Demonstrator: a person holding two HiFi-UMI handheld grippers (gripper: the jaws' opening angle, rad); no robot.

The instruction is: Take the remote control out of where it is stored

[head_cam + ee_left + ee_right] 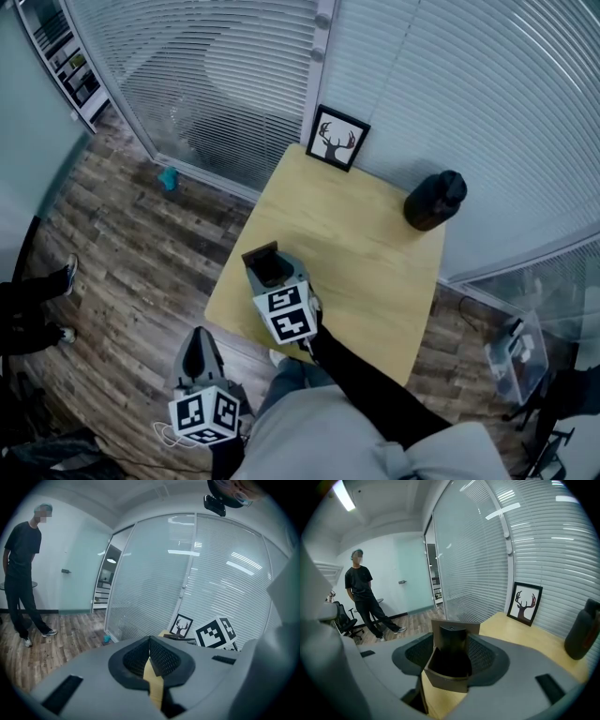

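Remote [452, 644] stands in a brown holder [445, 685] on the surface [375, 253]. The right fingers [487, 656] seem to clasp the holder. Left fingers [165, 658], pressed together and empty, wait low. Next they must rise, spread and pinch the remote's top.

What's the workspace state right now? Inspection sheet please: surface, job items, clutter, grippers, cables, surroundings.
Surface: light wooden table.
Job's things: dark remote control standing in an open brown holder near the table's front-left edge.
Clutter: framed deer picture leaning against the blinds; dark jug at the back right corner.
Grippers: right gripper has its fingers on either side of the holder, and whether they touch it is unclear; left gripper is off the table, fingers together, empty.
Cables: white cable beside the left gripper.
Surroundings: wood floor; bystander; clear plastic box on the floor.
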